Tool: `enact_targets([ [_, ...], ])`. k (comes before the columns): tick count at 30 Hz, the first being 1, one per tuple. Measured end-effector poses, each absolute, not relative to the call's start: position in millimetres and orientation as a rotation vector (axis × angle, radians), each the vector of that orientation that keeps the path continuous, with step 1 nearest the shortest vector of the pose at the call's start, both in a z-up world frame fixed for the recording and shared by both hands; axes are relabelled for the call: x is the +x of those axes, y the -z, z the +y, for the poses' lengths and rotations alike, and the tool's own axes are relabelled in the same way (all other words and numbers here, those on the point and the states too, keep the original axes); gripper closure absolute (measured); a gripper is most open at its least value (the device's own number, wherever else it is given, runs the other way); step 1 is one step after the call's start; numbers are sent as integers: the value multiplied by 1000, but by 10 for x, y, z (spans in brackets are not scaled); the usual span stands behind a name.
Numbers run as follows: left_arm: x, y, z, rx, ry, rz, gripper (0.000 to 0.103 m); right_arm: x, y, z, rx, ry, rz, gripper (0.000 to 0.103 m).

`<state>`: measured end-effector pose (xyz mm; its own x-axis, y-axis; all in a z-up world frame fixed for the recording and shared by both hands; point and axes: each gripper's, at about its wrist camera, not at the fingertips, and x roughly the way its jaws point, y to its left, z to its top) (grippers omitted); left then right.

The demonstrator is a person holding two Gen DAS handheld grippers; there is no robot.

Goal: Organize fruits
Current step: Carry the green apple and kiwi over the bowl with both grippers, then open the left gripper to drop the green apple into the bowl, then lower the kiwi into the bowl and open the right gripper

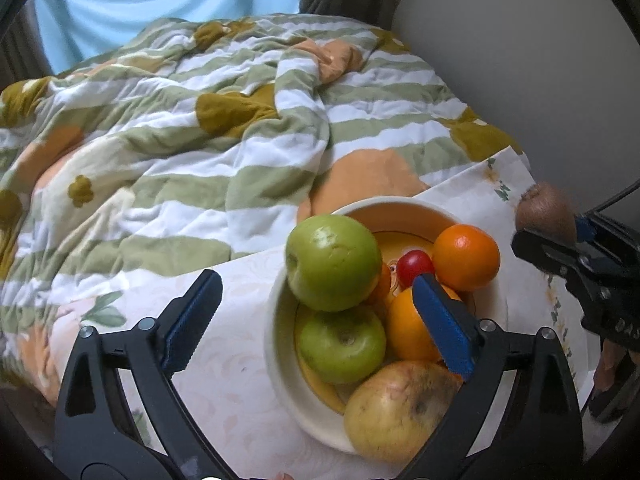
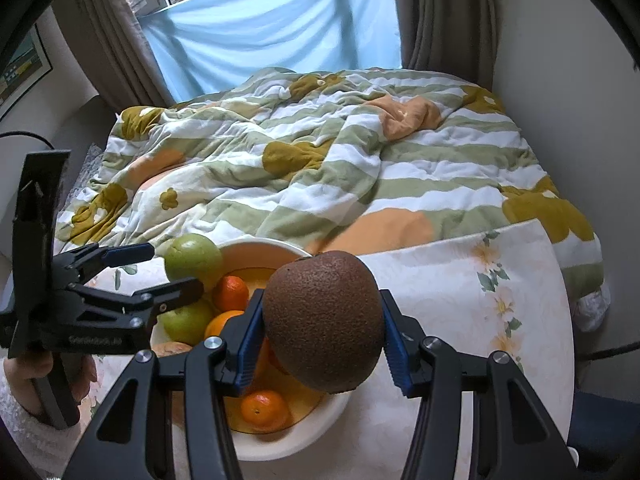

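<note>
A cream bowl (image 1: 280, 364) on the white floral table holds two green apples (image 1: 334, 262), a yellowish apple (image 1: 396, 410), oranges (image 1: 466, 256) and a small red fruit (image 1: 416, 266). My left gripper (image 1: 316, 320) is open and empty, its jaws either side of the bowl's left half; it also shows in the right wrist view (image 2: 160, 270). My right gripper (image 2: 320, 336) is shut on a brown kiwi (image 2: 324, 322), held above the bowl's (image 2: 288, 450) right rim. The kiwi also shows in the left wrist view (image 1: 546, 216).
A rumpled green-striped quilt (image 1: 200, 120) covers the bed just behind the table (image 2: 460, 300). A wall stands to the right. Curtains and a blue sheet hang at the window behind.
</note>
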<state>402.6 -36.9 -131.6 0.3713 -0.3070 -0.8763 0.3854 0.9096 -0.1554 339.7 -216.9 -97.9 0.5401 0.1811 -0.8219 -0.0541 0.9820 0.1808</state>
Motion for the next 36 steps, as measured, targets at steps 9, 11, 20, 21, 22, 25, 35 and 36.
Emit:
enact_targets([
  [9, 3829, 1201, 40, 45, 373, 1099, 0, 3700, 1064, -1884, 49, -304, 1047, 53],
  [11, 3782, 1193, 129, 37, 356, 1098, 0, 3753, 1088, -1841, 16, -320, 1051, 53],
  [20, 3694, 1274, 339, 7, 314, 1113, 0, 3866, 1212, -1641, -62, -374, 1051, 53],
  [21, 3693, 1282, 353, 2, 312, 1115, 0, 3885, 1237, -1633, -75, -381, 1055, 53],
  [22, 3693, 1290, 367, -2, 311, 1117, 0, 3897, 1255, -1623, -87, -391, 1055, 53],
  [25, 3686, 1315, 392, -5, 311, 1120, 0, 3921, 1282, -1593, -137, -422, 1051, 53],
  [35, 3741, 1407, 458, -27, 309, 1133, 0, 3987, 1412, -1546, -201, -473, 1080, 53],
  [36, 3744, 1413, 463, -29, 310, 1134, 0, 3992, 1426, -1551, -198, -474, 1084, 53],
])
